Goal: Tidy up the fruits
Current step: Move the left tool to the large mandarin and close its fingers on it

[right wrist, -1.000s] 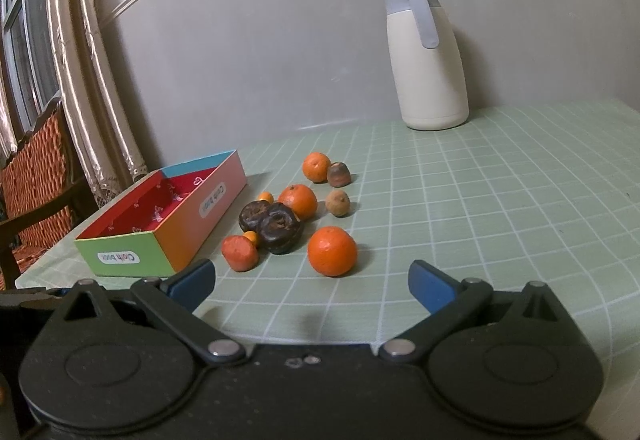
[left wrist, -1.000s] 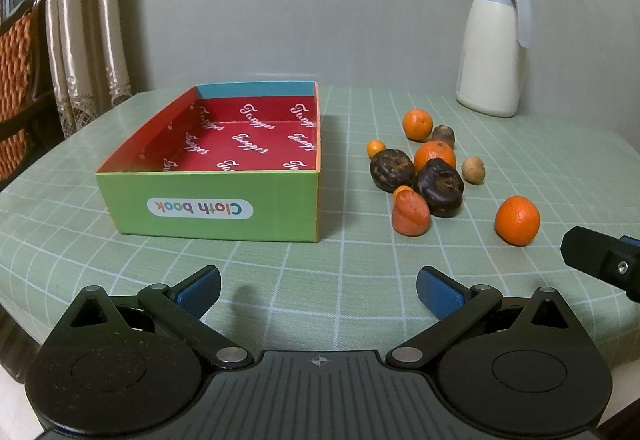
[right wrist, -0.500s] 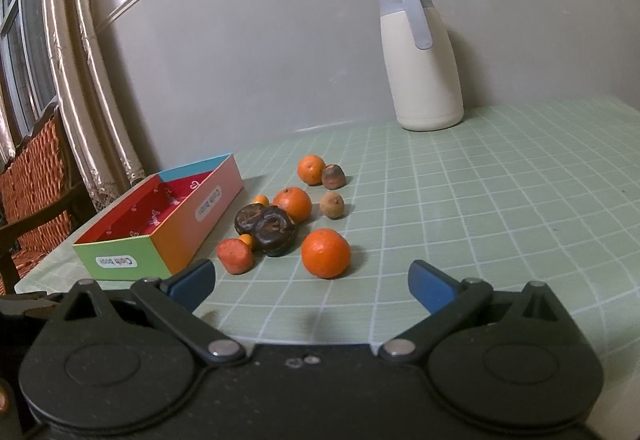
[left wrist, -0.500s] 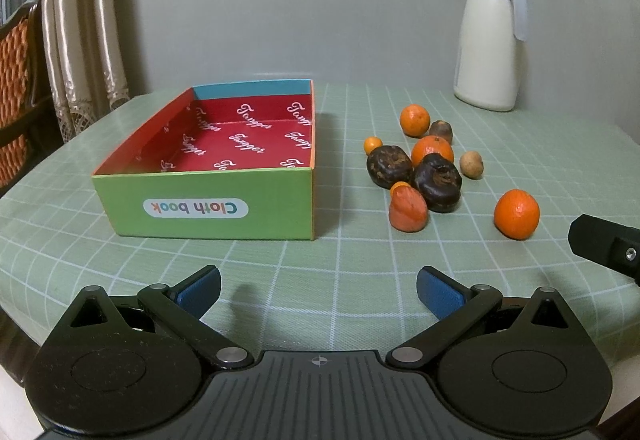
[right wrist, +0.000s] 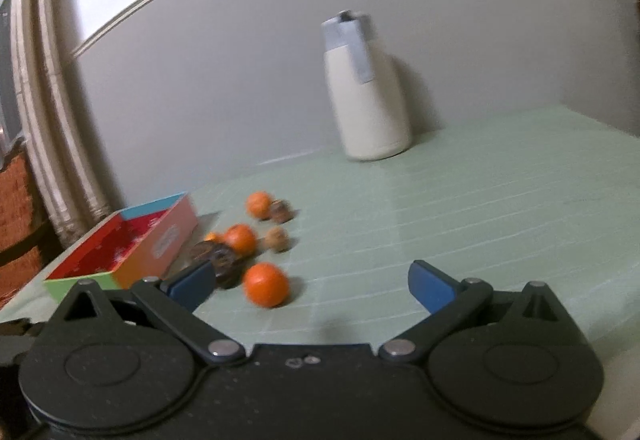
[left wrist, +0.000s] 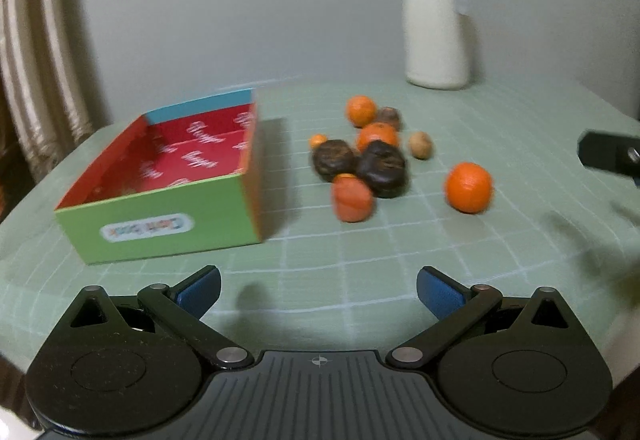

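Both grippers, left [left wrist: 319,290] and right [right wrist: 311,286], empty, fingers apart, now swung closer toward fruit cluster [left wrist: 362,160] at 12 o'clock; box [left wrist: 168,176] at 10 o'clock holds no fruit, sorting not begun.

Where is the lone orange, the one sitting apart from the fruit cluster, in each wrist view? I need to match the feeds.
Left wrist: the lone orange lies right of centre, to the right of the fruit cluster.
Right wrist: the lone orange lies left of centre, low, just past the right claw, nearest of the fruit.
Shared landmark: the white jug, standing by the wall behind the fruit in both.
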Available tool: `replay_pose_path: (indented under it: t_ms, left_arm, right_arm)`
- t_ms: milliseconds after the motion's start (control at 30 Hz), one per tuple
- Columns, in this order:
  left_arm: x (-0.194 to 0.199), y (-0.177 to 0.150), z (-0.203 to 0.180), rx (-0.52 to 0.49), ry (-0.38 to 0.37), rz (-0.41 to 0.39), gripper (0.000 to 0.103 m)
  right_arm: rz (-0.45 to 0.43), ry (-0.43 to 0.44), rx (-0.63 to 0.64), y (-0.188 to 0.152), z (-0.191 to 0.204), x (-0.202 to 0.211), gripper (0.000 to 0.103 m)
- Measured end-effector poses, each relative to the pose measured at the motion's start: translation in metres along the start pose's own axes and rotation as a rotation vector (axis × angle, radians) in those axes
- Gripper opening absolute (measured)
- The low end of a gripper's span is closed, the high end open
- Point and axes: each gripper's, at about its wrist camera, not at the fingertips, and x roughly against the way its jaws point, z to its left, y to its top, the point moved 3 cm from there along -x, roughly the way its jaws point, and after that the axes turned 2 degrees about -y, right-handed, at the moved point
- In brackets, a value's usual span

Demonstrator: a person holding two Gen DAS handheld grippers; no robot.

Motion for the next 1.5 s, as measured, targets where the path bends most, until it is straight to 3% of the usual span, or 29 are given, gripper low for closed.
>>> replay_pose_path:
  t_ms: [167, 467, 667, 733, 767, 800, 1133, 1500]
  left_arm:
    - [-0.001, 0.013, -0.029, -0.097, -0.023, -0.019, 0.103]
    - [-0.015, 0.052, -0.084, -0.147, -0.108, -0.041, 0.103]
    - [-0.032, 0.056, -0.104, -0.143, -0.084, -0.042, 0.103]
    - [-0.035, 0.054, -0.108, -0.147, -0.094, -0.036, 0.09]
    - [-0.038, 0.054, -0.111, -0.155, -0.101, -0.023, 0.076]
    - [-0.042, 0.054, -0.114, -0.161, -0.111, -0.005, 0.073]
    - [-0.055, 0.056, -0.116, -0.116, -0.13, -0.015, 0.073]
    - [-0.058, 0.054, -0.11, -0.094, -0.122, -0.034, 0.048]
  right_arm:
    - [-0.014, -0.046, -0.041, 0.003, -0.02, 0.003, 0.103]
    - [-0.061, -0.08, -0.173, 0.008, -0.063, 0.019, 0.103]
    - [-0.083, -0.089, -0.226, 0.008, -0.086, 0.027, 0.103]
    - [-0.089, -0.093, -0.235, 0.008, -0.09, 0.029, 0.103]
    - [-0.091, -0.095, -0.238, 0.008, -0.093, 0.03, 0.103]
    - [-0.093, -0.098, -0.239, 0.008, -0.095, 0.03, 0.103]
    - [-0.1, -0.123, -0.254, 0.007, -0.105, 0.032, 0.103]
    - [-0.096, -0.112, -0.233, 0.007, -0.101, 0.033, 0.103]
